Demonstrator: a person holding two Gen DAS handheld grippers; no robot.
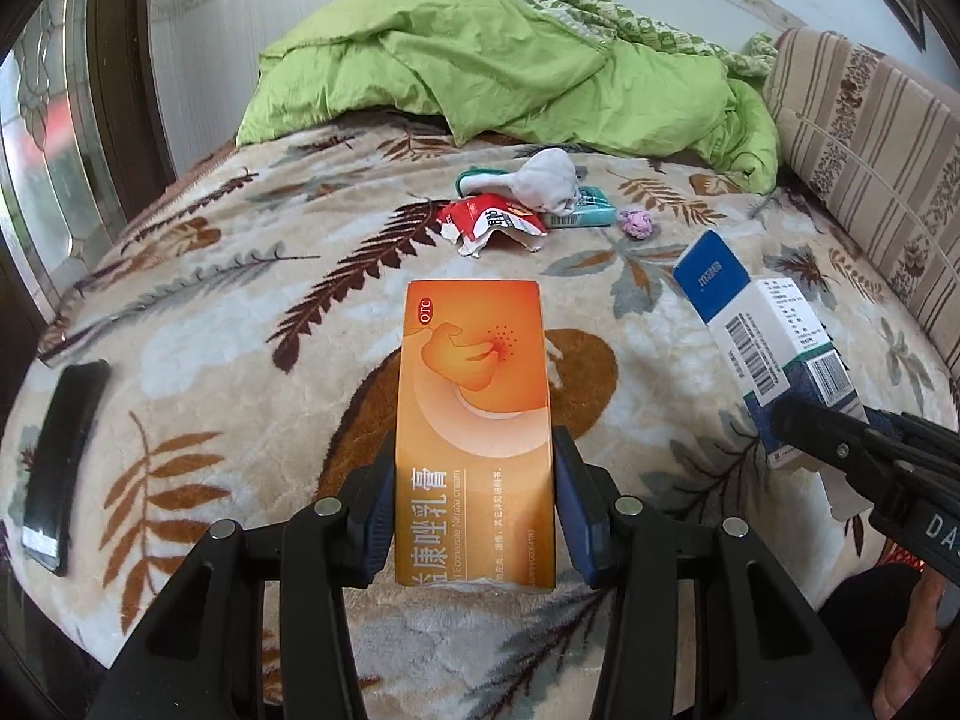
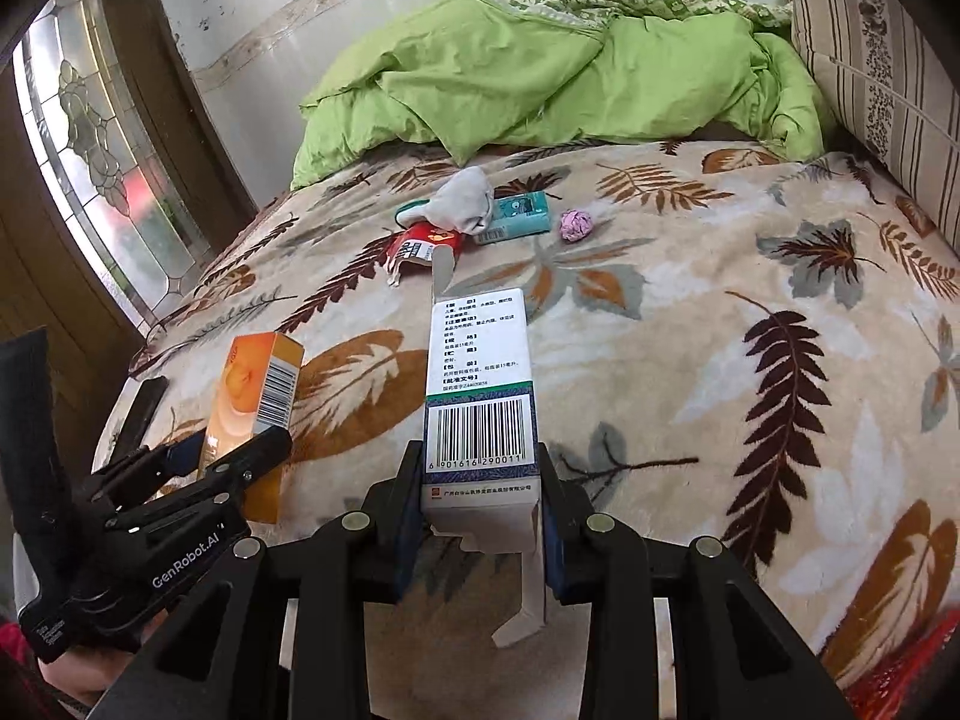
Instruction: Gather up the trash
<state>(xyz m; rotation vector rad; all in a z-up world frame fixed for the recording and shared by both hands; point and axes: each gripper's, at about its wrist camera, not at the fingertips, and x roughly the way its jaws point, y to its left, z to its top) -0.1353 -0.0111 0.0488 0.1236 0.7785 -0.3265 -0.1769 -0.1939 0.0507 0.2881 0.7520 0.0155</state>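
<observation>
Trash: two empty-looking medicine cartons in hand, further scraps on the bed

- Orange carton (image 1: pixel 474 420): cream box with a red "OTC" mark, clamped by its long sides in the left gripper (image 1: pixel 474 498), lifted clear of the leaf-print blanket (image 1: pixel 210 300). Edges crisp, uncrushed
- White-and-blue carton (image 2: pixel 480 402): barcode face up, end flap hanging open, pinched in the right gripper (image 2: pixel 480 516), also off the blanket. Both held by the near end, probably so they can be carried off together
- Uncollected, grouped mid-bed before the green quilt (image 1: pixel 510 72): torn red wrapper (image 1: pixel 486 222), grey-white crumpled cloth or tissue (image 1: pixel 552 180), teal pack (image 1: pixel 585 210), pink crumpled ball (image 1: pixel 637 222)
- Not trash, by judgement: dark phone (image 1: pixel 60 468) near the bed's left edge

No bin is visible
</observation>
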